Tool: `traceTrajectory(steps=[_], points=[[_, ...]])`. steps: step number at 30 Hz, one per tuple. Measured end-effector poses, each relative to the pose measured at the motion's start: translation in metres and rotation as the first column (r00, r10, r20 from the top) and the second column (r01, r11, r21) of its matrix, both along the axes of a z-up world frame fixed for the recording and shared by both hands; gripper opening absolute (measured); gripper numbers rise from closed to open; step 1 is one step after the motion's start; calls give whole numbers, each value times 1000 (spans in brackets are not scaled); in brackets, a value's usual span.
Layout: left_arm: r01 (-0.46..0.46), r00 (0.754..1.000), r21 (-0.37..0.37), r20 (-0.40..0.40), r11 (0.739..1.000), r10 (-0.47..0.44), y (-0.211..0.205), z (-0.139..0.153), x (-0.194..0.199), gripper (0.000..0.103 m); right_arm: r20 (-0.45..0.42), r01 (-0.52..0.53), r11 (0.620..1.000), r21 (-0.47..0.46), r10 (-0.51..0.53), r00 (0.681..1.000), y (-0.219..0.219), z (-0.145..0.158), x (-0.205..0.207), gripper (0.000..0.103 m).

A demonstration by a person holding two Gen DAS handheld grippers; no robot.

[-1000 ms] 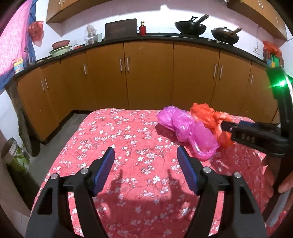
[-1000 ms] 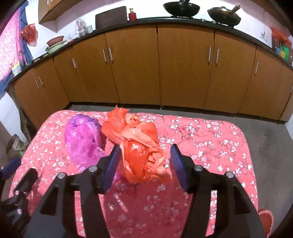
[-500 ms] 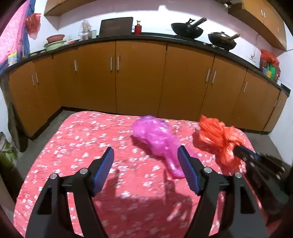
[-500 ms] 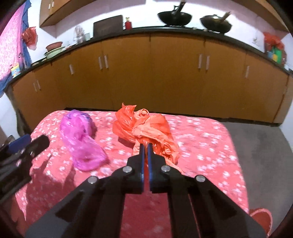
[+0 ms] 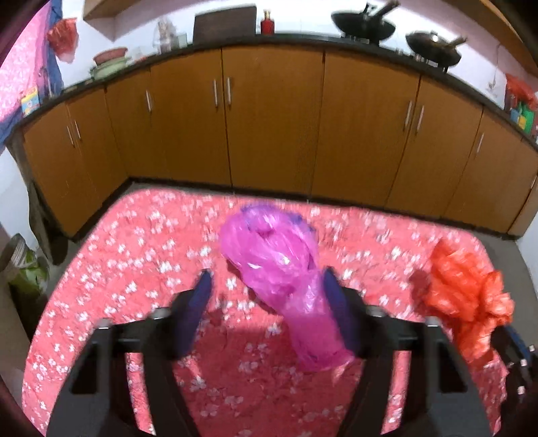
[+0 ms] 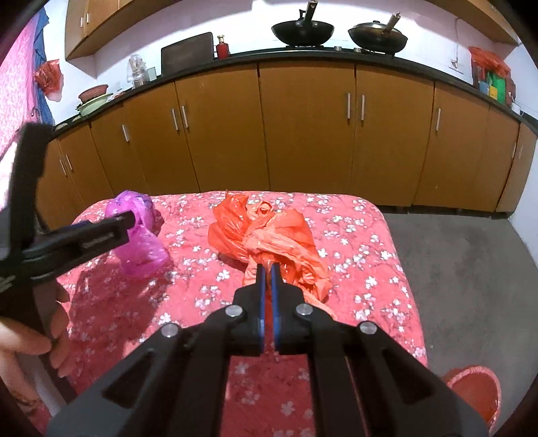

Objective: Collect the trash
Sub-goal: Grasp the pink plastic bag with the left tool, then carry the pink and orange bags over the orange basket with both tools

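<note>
A crumpled pink plastic bag [image 5: 282, 272] lies on the red flowered tablecloth [image 5: 134, 255]. My left gripper [image 5: 267, 285] is open, with the bag's near end between its fingers, close to the right finger. A crumpled orange plastic bag [image 6: 269, 235] lies to the right of the pink one. My right gripper [image 6: 266, 269] is shut on the orange bag's near end. The orange bag [image 5: 464, 295] shows at the right of the left wrist view, and the pink bag [image 6: 138, 235] and left gripper [image 6: 131, 220] at the left of the right wrist view.
Brown kitchen cabinets [image 6: 302, 134] run behind the table under a black counter with pans [image 6: 302, 30]. A red bin [image 6: 474, 393] stands on the grey floor by the table's near right corner. A green-filled container [image 5: 23, 265] stands on the floor at the left.
My left gripper has moved up to the pink bag, which now lies between its fingers. My right gripper closed on the orange bag and still holds it.
</note>
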State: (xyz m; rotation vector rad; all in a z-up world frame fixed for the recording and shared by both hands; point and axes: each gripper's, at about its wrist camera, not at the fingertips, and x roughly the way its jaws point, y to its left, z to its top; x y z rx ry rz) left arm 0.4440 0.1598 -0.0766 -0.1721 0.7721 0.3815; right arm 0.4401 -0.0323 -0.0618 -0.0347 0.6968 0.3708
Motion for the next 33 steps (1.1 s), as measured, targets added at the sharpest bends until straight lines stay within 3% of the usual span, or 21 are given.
traceTrajectory(steps=[1,2,6,15,19,28,33], points=[[13,1000,-19,-4,1000,-14,1,-3,0,37,-1,3,1000,2,-3,1000,-1,0,0,5],[22,1000,-27,-1,999,-22,1,-4,-2,27,-1,4,1000,2,-4,1000,-3,0,-1,5],[65,998,-10,18,998,-64,-1,-3,-15,18,-4,18,1000,12,-17,1000,-9,2,-5,5],[139,985,19,102,990,-140,-10,16,-74,17,20,45,997,60,-46,999,-29,20,-30,5],[183,974,67,119,981,-190,-28,30,-90,17,32,59,996,72,-61,998,-41,30,-49,5],[328,925,74,175,942,-336,-81,60,-121,17,77,154,982,106,-162,984,-100,61,-100,5],[421,883,81,193,904,-428,-123,70,-133,17,84,232,965,124,-243,966,-141,65,-120,5]])
